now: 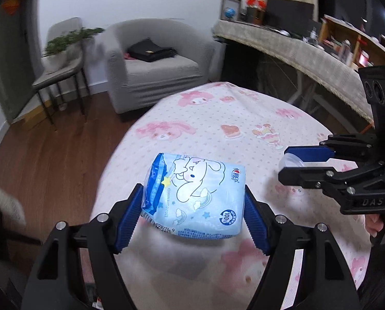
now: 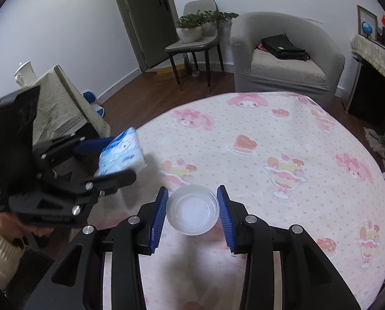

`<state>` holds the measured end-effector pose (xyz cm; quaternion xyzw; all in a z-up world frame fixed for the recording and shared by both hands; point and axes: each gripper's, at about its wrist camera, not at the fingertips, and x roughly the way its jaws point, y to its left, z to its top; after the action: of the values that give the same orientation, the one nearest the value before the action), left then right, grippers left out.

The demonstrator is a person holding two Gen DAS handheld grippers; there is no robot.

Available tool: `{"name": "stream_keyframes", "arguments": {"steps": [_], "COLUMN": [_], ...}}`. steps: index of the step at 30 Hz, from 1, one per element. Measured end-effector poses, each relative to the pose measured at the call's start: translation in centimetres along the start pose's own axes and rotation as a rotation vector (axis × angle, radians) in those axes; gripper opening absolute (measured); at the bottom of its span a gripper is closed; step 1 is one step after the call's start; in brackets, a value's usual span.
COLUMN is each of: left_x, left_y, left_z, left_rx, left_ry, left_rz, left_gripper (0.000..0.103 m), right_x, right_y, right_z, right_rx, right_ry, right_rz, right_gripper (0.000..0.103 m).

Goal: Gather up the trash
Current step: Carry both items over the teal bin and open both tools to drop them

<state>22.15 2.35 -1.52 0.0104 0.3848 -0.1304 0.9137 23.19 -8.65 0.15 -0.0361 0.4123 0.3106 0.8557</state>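
the left tool (image 1: 193,208) clamps a pale blue tissue pack (image 1: 195,197) by its two ends, lifted above the pink-printed table (image 2: 282,139), its long axis running across from pad to pad, printed face up. the right tool (image 2: 192,208) grips a clear plastic cup (image 2: 192,209), mouth facing the camera.

The pink tablecloth (image 2: 308,134) lay bare across the centre and right of the right wrist frame. At left, the left gripper (image 2: 110,155) with its tissue pack (image 2: 122,152) blocked passage. 1 armchair (image 2: 285,54) stood beyond the far edge.
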Motion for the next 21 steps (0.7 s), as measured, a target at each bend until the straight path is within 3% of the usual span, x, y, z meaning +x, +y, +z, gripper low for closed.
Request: {"name": "stream_keyframes", "arguments": {"steps": [12, 21], "left_x": [-6.3, -9.8], "left_y": [2.3, 4.8], "left_z": [-4.4, -6.7], "left_rx": [-0.175, -0.225], "left_ry": [-0.026, -0.073], "left_rz": [0.161, 0.214], "left_gripper": [0.075, 0.075], "right_x": [0.3, 2.1], "right_y": [5.6, 9.9], "right_z": [0.7, 0.9], "right_rx": [-0.08, -0.145], "right_ry": [-0.021, -0.007], "right_rz": [0.034, 0.045], "right_gripper": [0.04, 0.04]}}
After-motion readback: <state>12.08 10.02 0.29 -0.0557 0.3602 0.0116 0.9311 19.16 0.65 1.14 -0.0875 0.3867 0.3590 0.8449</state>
